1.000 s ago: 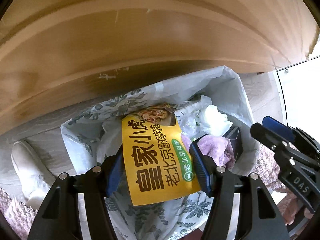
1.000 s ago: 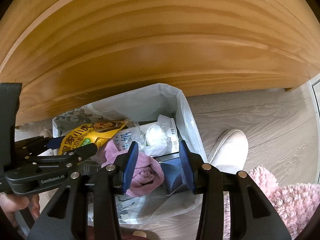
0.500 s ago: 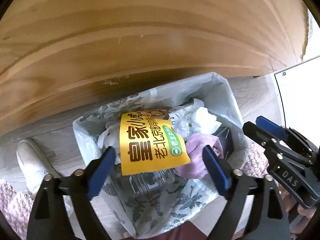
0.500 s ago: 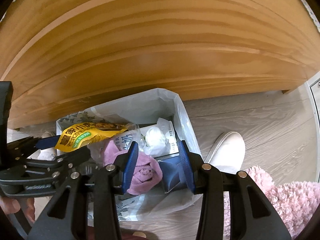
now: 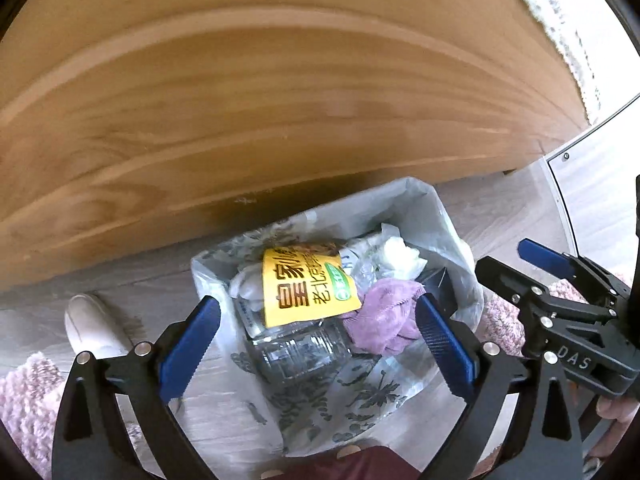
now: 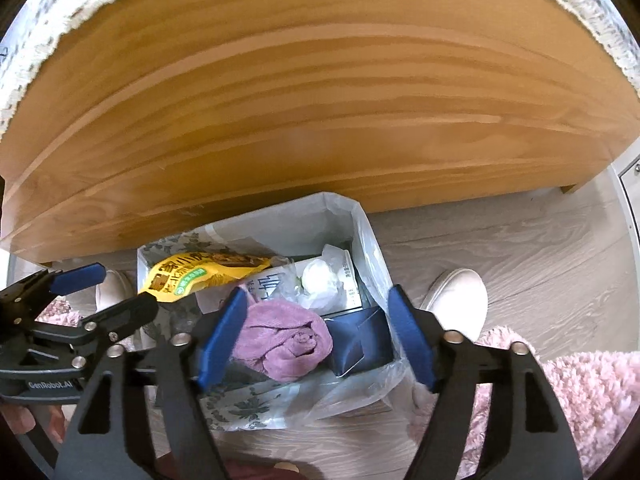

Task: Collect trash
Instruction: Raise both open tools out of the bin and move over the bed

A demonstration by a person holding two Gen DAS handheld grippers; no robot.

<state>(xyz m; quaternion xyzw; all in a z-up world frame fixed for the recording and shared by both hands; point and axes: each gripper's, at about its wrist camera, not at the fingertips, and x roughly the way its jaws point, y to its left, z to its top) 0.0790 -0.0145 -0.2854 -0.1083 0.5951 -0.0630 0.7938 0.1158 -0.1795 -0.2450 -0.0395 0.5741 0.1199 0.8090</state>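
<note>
A broad piece of light wooden furniture (image 6: 320,120) with visible grain fills the upper half of both views, its lower edge raised on a short foot (image 6: 570,189) above the floor. The floor (image 6: 520,248) is pale grey wood-look planking, with a fluffy pink rug (image 6: 592,400) at the near edge. A white fringed cloth (image 6: 36,52) lies along the top of the furniture, in soft daylight.

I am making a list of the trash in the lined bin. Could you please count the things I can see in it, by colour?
Yellow: 1, snack packet
Purple: 1, cloth
White: 2, crumpled tissue; printed carton
Clear: 1, plastic bottle
Dark blue: 1, box
Total: 6 seen in the bin liner; anything underneath is hidden.
</note>
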